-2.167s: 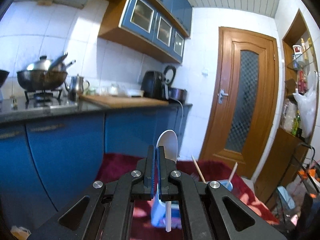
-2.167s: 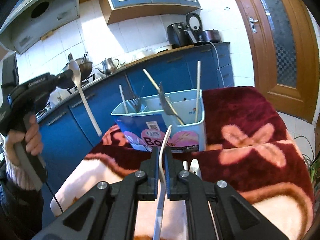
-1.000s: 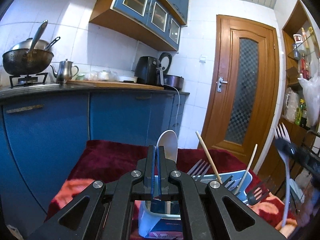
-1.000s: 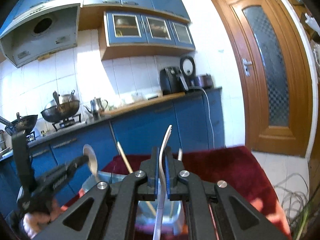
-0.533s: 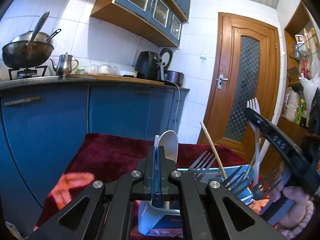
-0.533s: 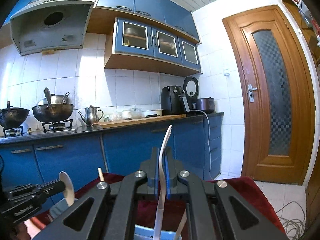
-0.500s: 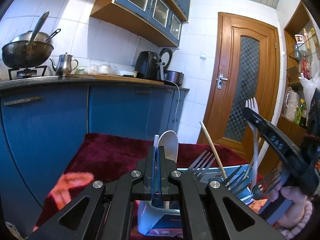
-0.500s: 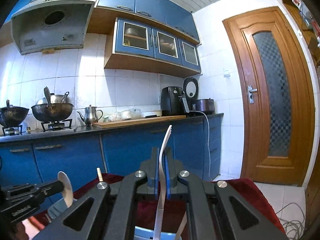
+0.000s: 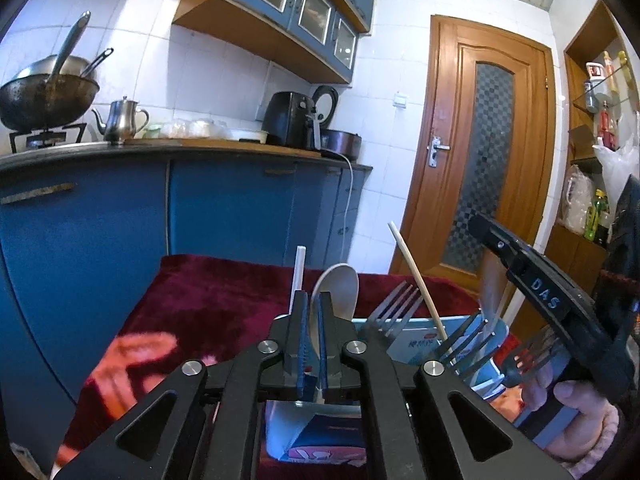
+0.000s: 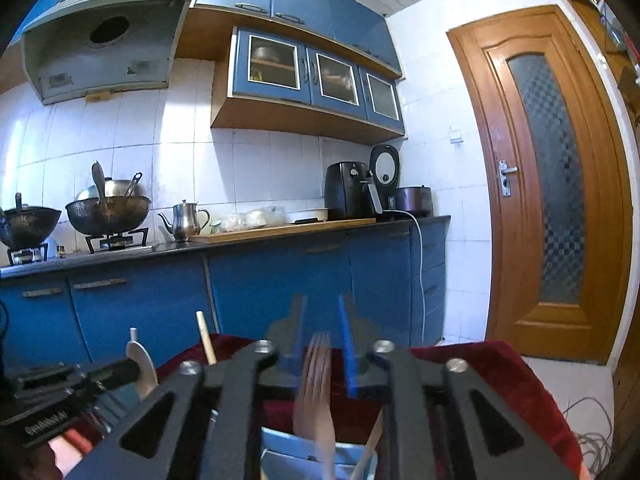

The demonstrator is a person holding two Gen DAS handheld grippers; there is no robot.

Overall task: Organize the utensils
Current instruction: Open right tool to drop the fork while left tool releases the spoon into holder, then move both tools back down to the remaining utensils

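Note:
My left gripper (image 9: 311, 322) is shut on a white plastic spoon (image 9: 340, 292), held upright over the left end of a light blue utensil box (image 9: 416, 340). The box holds metal forks (image 9: 394, 312), a chopstick (image 9: 416, 276) and a white stick (image 9: 298, 276). My right gripper (image 10: 322, 336) stands open over the box (image 10: 304, 456). A white plastic fork (image 10: 316, 392), blurred, is free between its jaws, tines up. The right gripper also shows in the left wrist view (image 9: 540, 292), and the left gripper with the spoon in the right wrist view (image 10: 138, 364).
The box stands on a table with a dark red floral cloth (image 9: 200, 304). Blue kitchen cabinets (image 10: 280, 280) run behind, with a wok, kettle and air fryer on the counter. A wooden door (image 10: 552, 184) is at the right.
My right gripper has opened and the white fork has slipped down between its jaws into the box. My left gripper still holds the spoon, a little lower over the box.

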